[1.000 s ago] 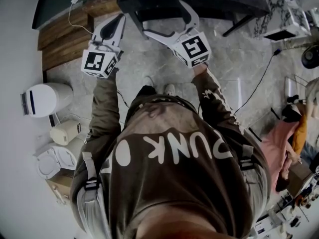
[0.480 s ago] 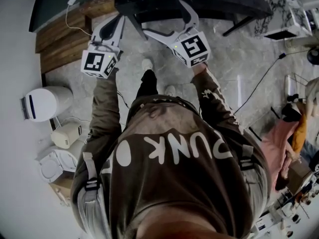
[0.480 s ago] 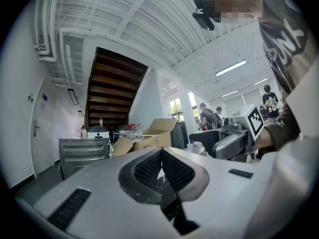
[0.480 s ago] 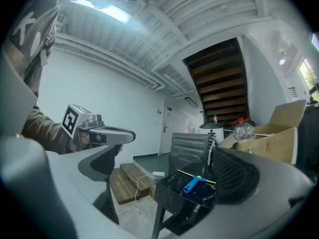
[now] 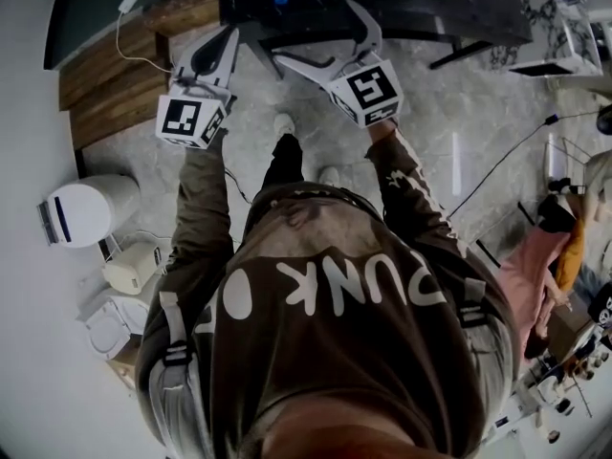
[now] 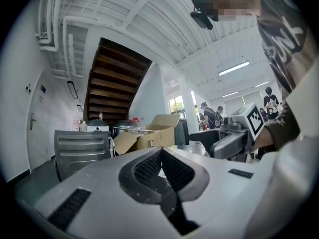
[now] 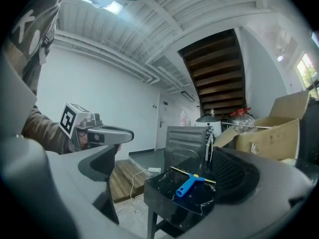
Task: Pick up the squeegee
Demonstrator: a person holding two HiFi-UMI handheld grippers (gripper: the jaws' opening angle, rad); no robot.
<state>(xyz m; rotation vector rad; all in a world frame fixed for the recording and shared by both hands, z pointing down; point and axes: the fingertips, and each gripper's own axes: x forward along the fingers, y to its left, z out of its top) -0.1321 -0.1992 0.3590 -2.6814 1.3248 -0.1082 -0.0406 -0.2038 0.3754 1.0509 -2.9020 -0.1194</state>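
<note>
Squeegee (image 7: pixel 192 184) lies on the black worktop (image 7: pixel 159 203), lower centre of the right gripper view. Its blue handle points toward the wide-open right hand-held gripper (image 7: pixel 167 168), which seems nearer. The left hand-held gripper (image 6: pixel 160 158) is pinched together.

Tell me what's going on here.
A person stands facing a glossy black marbled table with a two-jaw gripper in each hand. A squeegee with a blue plastic handle lies on the table top, untouched. The right gripper points at it with its jaws apart; the squeegee shows between them but is not yet within their reach. The left gripper is held alongside, jaws together with nothing in them.
</note>
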